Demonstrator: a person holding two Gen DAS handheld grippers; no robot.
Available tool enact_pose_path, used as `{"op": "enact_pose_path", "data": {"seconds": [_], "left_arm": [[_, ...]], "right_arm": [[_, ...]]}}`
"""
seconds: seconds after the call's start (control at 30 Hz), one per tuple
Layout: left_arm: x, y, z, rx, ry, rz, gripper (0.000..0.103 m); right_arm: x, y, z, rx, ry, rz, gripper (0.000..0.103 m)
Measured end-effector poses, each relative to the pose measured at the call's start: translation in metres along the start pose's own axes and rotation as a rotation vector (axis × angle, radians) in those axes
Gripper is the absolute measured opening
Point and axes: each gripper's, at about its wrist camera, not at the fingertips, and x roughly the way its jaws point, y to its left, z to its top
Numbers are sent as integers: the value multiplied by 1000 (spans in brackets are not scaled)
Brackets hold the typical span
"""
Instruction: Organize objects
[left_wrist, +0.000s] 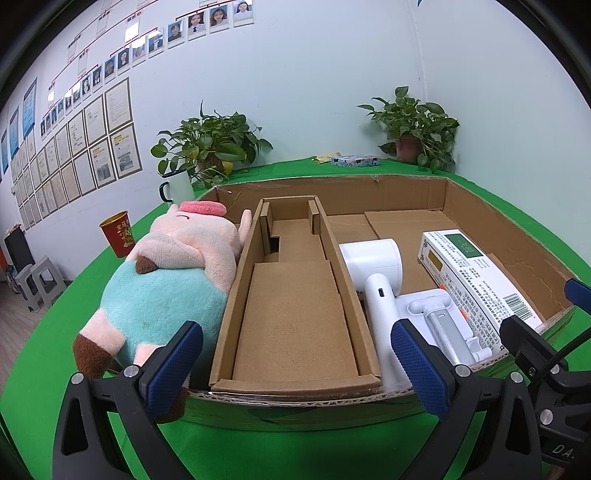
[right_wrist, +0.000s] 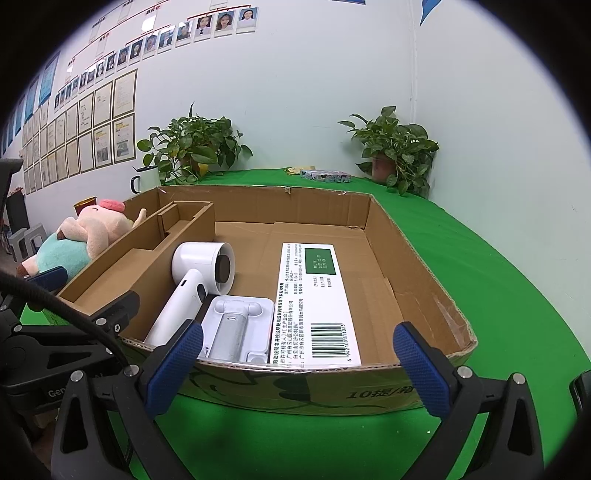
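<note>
A shallow cardboard box (left_wrist: 491, 236) (right_wrist: 436, 295) lies on the green table. Inside it lie a narrow cardboard insert tray (left_wrist: 295, 306) (right_wrist: 147, 258), a white hair dryer (left_wrist: 376, 280) (right_wrist: 192, 280), a white folding stand (left_wrist: 443, 325) (right_wrist: 236, 325) and a white medicine carton (left_wrist: 476, 277) (right_wrist: 314, 302). A pink and teal plush pig (left_wrist: 166, 280) (right_wrist: 81, 236) rests against the box's left side, apparently outside it. My left gripper (left_wrist: 299, 369) hangs open just before the box's near wall. My right gripper (right_wrist: 299, 362) is open too, in front of the stand and carton.
Two potted plants (left_wrist: 210, 144) (left_wrist: 417, 129) stand at the back by the wall. A white mug (left_wrist: 177, 186) and a red cup (left_wrist: 118, 232) stand left of the box. A small printed pack (left_wrist: 354, 160) lies at the far table edge. Grey stools (left_wrist: 37, 280) stand on the floor left.
</note>
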Motion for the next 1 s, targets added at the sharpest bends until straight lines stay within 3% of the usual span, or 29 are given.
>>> {"op": "enact_pose_path", "data": {"seconds": [1.0], "left_arm": [[0,0,0,0,0,1,103]], "right_arm": [[1,-1,1,-2,0,2,102]]}}
